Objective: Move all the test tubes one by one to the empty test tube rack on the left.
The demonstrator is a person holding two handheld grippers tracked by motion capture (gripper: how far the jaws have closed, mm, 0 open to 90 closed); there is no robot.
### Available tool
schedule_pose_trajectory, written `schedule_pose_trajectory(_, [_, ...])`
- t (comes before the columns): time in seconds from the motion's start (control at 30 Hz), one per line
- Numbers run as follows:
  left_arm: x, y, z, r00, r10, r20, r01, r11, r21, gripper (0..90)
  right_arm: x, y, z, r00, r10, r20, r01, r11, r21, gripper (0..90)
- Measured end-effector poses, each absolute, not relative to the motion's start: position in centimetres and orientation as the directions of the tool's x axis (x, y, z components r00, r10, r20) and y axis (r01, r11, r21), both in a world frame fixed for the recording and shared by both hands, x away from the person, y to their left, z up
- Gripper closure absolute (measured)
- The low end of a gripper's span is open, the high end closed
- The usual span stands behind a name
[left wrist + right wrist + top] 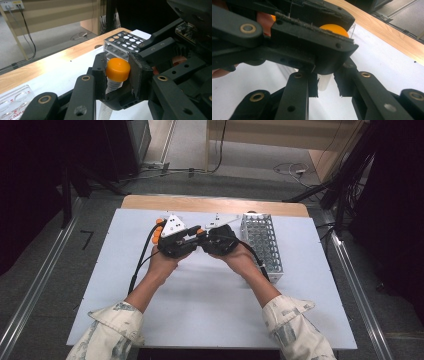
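Jaws of the left gripper (117, 71) pinch the smooth orange cap (118, 69) of a clear ribbed tube (112, 87); the right gripper (325, 85) clamps its translucent body. The tube stands roughly upright over the white table (210, 295), the perforated metal rack (261, 242) just beyond.

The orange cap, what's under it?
Under the orange cap a clear tube with printed marks runs down. Black pads cover its sides, so its contents cannot be seen.
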State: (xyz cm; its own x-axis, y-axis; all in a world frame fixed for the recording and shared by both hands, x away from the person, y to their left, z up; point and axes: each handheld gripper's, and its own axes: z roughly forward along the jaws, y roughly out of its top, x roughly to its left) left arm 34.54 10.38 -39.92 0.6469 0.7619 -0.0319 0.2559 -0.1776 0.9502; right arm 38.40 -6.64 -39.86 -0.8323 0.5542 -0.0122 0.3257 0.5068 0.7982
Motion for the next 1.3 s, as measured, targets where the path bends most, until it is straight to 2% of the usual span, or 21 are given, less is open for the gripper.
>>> schedule_pose_trajectory(0.23, [34.5, 10.4, -39.9, 0.646, 0.763, -0.007, 0.245, -0.198, 0.949, 70.2, 38.3, -6.7, -40.0, -0.834, 0.551, -0.007, 0.326, 0.504, 0.8, 70.4])
schedule_pose_trajectory(0.43, [34.6, 11.1, -39.1, 0.622, 0.783, -0.024, 0.233, -0.156, 0.96, 70.5, 38.3, -6.7, -40.1, -0.842, 0.54, 0.018, 0.34, 0.504, 0.794, 44.7])
schedule_pose_trajectory(0.6, [35.2, 12.5, -37.6, 0.576, 0.816, -0.034, 0.228, -0.121, 0.966, 70.5, 38.6, -7.6, -40.0, -0.825, 0.564, 0.032, 0.355, 0.474, 0.805, 34.6])
schedule_pose_trajectory(0.93, [37.6, 15.0, -36.0, 0.46, 0.888, -0.028, 0.228, -0.087, 0.97, 70.4, 38.8, -9.8, -39.6, -0.792, 0.608, 0.06, 0.377, 0.409, 0.831, 26.8])
schedule_pose_trajectory(1.3, [39.8, 18.3, -37.2, 0.341, 0.939, -0.046, 0.247, -0.043, 0.968, 70.4, 38.6, -11.1, -39.9, -0.783, 0.618, 0.068, 0.388, 0.399, 0.831, 26.6])
